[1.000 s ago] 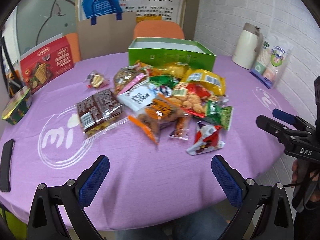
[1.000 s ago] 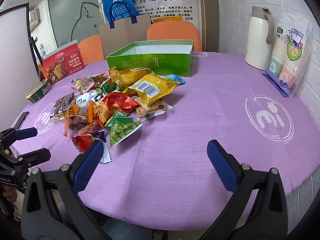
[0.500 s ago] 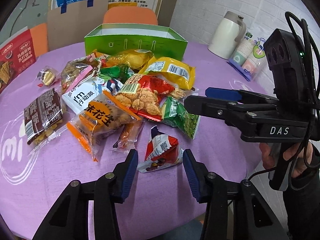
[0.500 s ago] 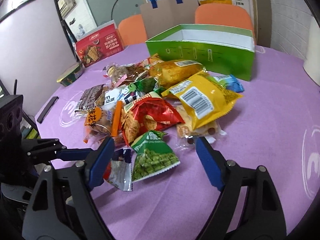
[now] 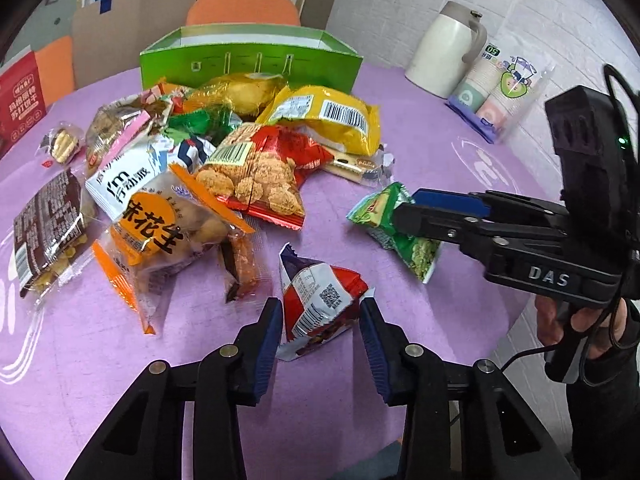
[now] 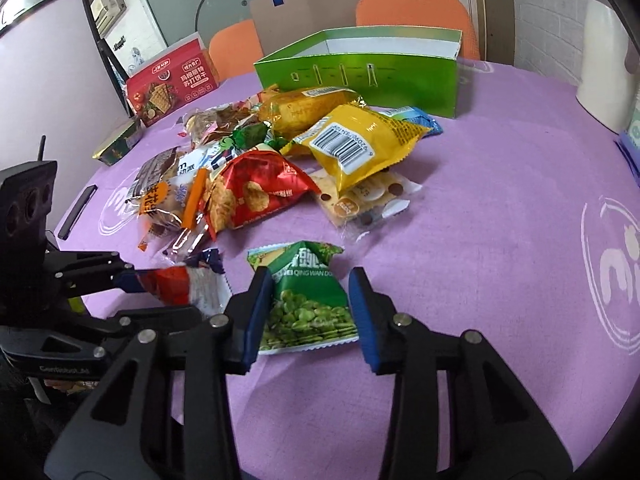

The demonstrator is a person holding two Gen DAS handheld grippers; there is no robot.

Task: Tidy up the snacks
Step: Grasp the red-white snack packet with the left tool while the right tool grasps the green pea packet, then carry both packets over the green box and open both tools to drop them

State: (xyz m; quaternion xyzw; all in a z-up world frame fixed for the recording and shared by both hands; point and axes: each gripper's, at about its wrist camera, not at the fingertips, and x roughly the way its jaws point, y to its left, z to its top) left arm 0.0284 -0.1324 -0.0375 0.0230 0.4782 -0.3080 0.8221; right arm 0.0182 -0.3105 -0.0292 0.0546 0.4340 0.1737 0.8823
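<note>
A heap of snack packets lies on the purple table (image 5: 120, 360) in front of an open green box (image 5: 248, 60). My left gripper (image 5: 320, 332) is shut on a red and white packet (image 5: 320, 304), pads touching both its sides. My right gripper (image 6: 308, 308) is shut on a green pea packet (image 6: 308, 304), which looks slightly raised above the cloth in the left wrist view (image 5: 400, 228). The right gripper (image 5: 416, 208) shows at the right of the left wrist view, and the left gripper (image 6: 132, 280) at the left of the right wrist view.
A red chip bag (image 5: 264, 176), a yellow bag (image 5: 328, 116) and an orange peanut bag (image 5: 160, 232) lie in the heap. A white kettle (image 5: 448, 60) and a sleeve of paper cups (image 5: 500, 92) stand at the right. A red cracker box (image 6: 168, 80) stands far left.
Both grippers moved in towards the heap and closed. The left one took hold of the red and white packet, the right one took hold of the green pea packet.
</note>
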